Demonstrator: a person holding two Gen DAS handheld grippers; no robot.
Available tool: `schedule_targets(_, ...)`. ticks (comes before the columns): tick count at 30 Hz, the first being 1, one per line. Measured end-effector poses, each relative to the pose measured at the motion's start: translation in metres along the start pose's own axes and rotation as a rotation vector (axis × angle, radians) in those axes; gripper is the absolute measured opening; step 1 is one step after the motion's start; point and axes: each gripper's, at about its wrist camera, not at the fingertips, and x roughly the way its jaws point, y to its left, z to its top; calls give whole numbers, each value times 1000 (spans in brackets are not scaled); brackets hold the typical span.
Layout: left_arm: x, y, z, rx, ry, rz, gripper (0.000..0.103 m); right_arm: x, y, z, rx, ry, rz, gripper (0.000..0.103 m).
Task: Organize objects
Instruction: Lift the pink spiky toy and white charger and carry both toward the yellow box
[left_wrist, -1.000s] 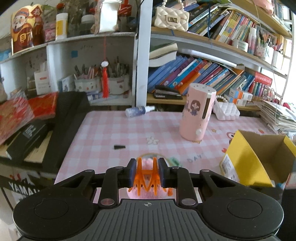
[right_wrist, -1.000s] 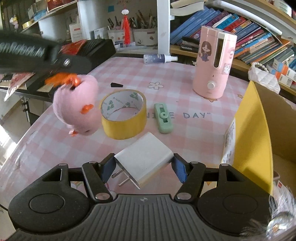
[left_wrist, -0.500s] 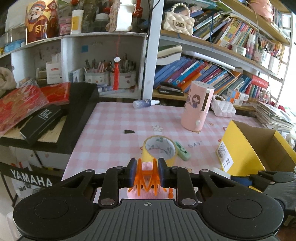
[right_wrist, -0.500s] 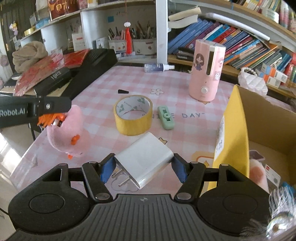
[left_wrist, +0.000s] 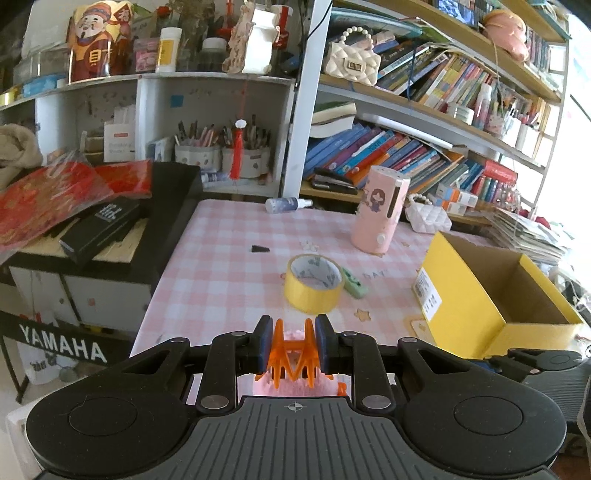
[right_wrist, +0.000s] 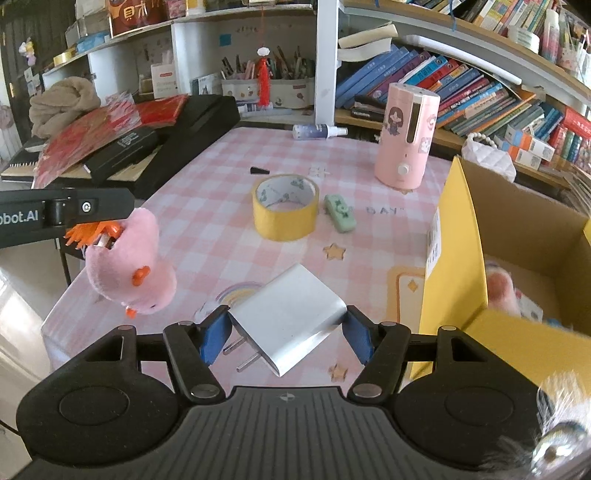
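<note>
Both hands have drawn back from the tabletop (right_wrist: 207, 236) since the earlier pictures, so the tape roll and the yellow box now show far more fully than a second ago, while each grip looks unchanged. Nearest in the right wrist view, the right tongs (right_wrist: 286, 338) stand about half open and clamped on a white charger (right_wrist: 291, 319), its two prongs poking out toward 8 o'clock and its long axis running slantwise between the pads. At 9 o'clock from it the left tongs (left_wrist: 290, 349) are closed almost fully on the orange clip of a pink plush toy (right_wrist: 127, 271), which hangs below them over the tabletop's near edge. The yellow box (right_wrist: 452, 254) lies at 3 o'clock of the right tongs, just beside them, open side up with another soft toy inside; the right hand is clearly the nearer one, so the charger would likely go in first. Farther out, at 12 o'clock, sit the tape roll (right_wrist: 285, 206) and a green correction tape (right_wrist: 340, 213) just beside it, then the pink humidifier (right_wrist: 404, 136) and a spray bottle (right_wrist: 318, 130) lying by the shelves.
</note>
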Motion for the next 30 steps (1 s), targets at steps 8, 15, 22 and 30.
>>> schedule_targets(8,-37,0,-22,22,11,-35,23,-36,18,-29,34,-10,-13,63)
schedule_targets(15,-61,-9,-40,71,27,-79,23,-66,22,-60,111,-15,-42,63)
schedule_targets(22,-75,-25,-55,126,47,-152,23,-92,20,-91,187,-17,-92,63)
schedule_targets(30,-74,-57,-60,195,62,-255,23,-119,3,-117,276,-18,-181,63)
